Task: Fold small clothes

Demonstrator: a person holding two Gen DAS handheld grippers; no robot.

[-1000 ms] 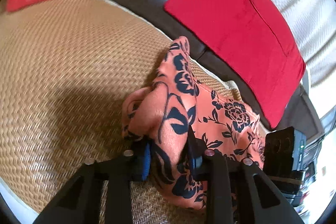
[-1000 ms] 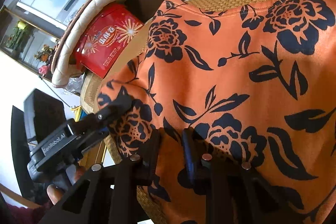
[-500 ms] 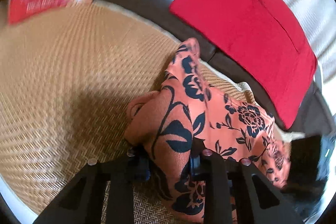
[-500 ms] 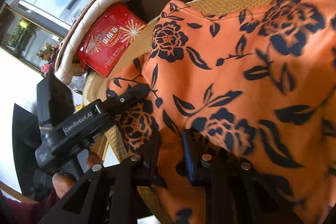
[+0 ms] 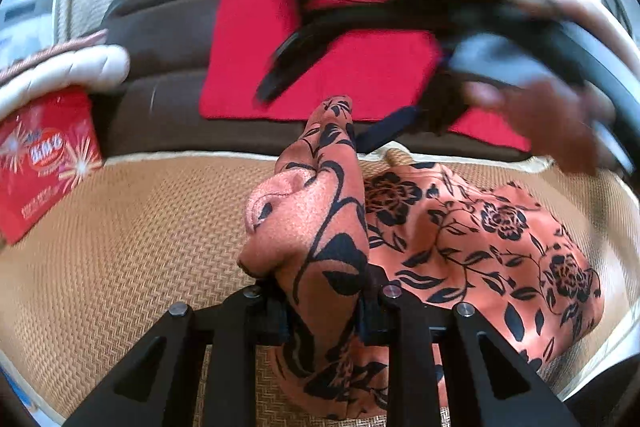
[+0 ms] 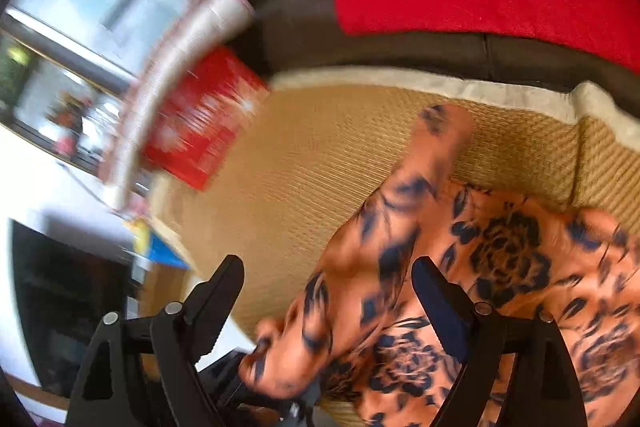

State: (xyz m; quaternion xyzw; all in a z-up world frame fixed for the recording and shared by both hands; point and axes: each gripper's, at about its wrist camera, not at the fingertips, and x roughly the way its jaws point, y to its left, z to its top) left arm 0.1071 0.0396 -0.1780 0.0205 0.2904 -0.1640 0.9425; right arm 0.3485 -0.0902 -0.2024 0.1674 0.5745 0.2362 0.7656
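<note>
An orange garment with a dark floral print (image 5: 460, 239) lies on a woven straw mat (image 5: 120, 247). My left gripper (image 5: 324, 311) is shut on a bunched fold of the garment and holds it just above the mat. In the right wrist view the garment (image 6: 500, 267) lies folded over on the mat (image 6: 320, 155), and my right gripper (image 6: 328, 279) is open above it, holding nothing. In the left wrist view the right gripper (image 5: 400, 27) shows blurred, up high at the back with the hand behind it.
A red cushion (image 5: 320, 67) rests on the dark brown sofa back (image 5: 160, 67). A red printed box (image 5: 44, 163) and a cream quilted pad (image 5: 68, 71) sit at the mat's left end. The mat's pale trim (image 6: 480, 87) marks its rear edge.
My right gripper has let go of the garment, opened and lifted away fast. The released half now lies on the mat. My left gripper keeps its hold and has swung to face the sofa back.
</note>
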